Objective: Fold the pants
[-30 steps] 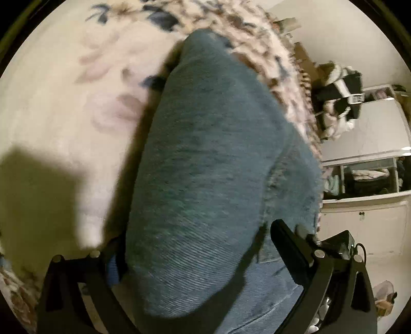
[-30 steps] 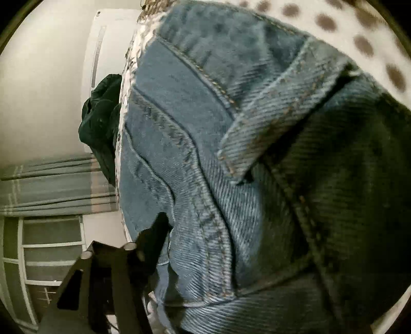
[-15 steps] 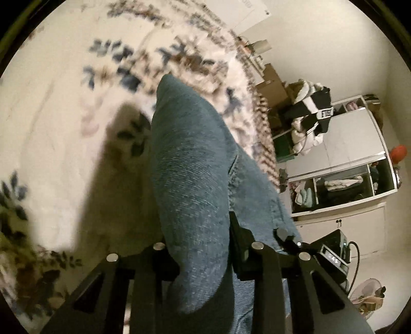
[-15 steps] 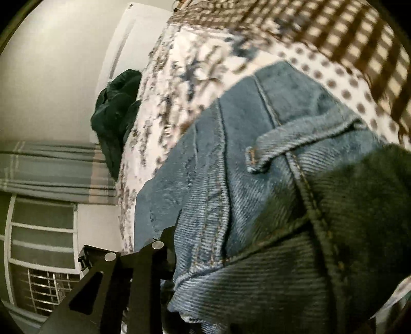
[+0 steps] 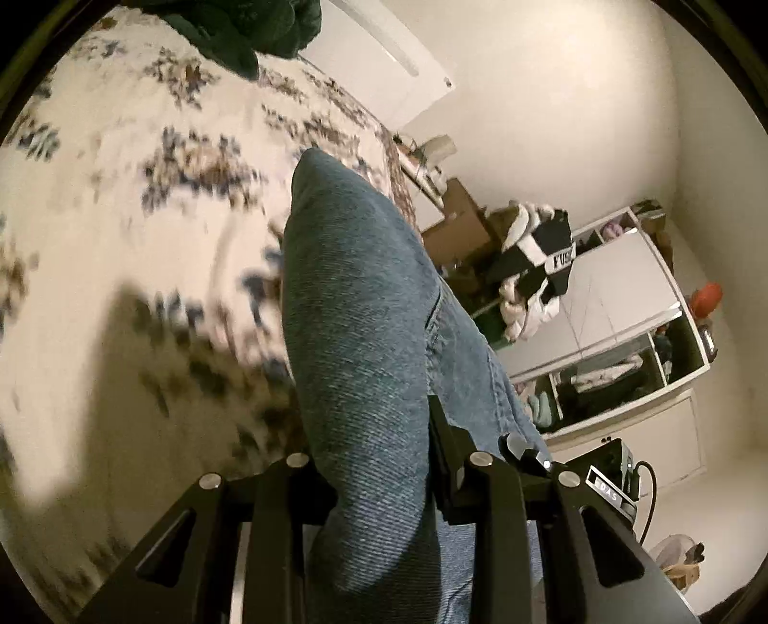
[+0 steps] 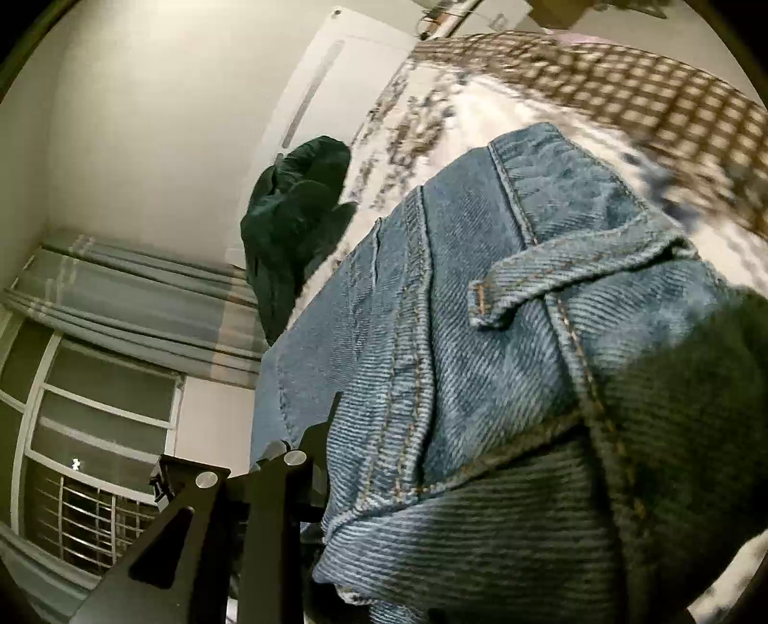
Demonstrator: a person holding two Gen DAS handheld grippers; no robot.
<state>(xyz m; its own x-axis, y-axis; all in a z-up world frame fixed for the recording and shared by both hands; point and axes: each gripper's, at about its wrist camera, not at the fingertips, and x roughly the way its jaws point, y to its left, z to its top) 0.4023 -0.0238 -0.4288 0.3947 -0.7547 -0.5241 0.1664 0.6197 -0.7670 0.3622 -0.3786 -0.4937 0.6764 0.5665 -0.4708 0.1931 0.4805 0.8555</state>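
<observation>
The blue denim pants (image 5: 355, 307) run up from my left gripper (image 5: 374, 461), which is shut on a thick fold of the fabric, and hang above the floral bedspread (image 5: 144, 158). In the right wrist view the pants' waistband with a belt loop (image 6: 523, 288) fills the frame. My right gripper (image 6: 384, 461) is shut on the waistband; only its left finger (image 6: 317, 446) shows, the other is hidden under denim.
A dark green garment (image 6: 297, 216) lies at the bed's far edge, also at the top of the left wrist view (image 5: 249, 29). A checked blanket (image 6: 624, 91) covers part of the bed. White wardrobe shelves (image 5: 624, 336) and piled clothes (image 5: 533, 269) stand beside the bed.
The left gripper closed on the pants fold a second ago. Both grippers have lifted the pants off the bed; the bedspread looks farther away and more of the room shows.
</observation>
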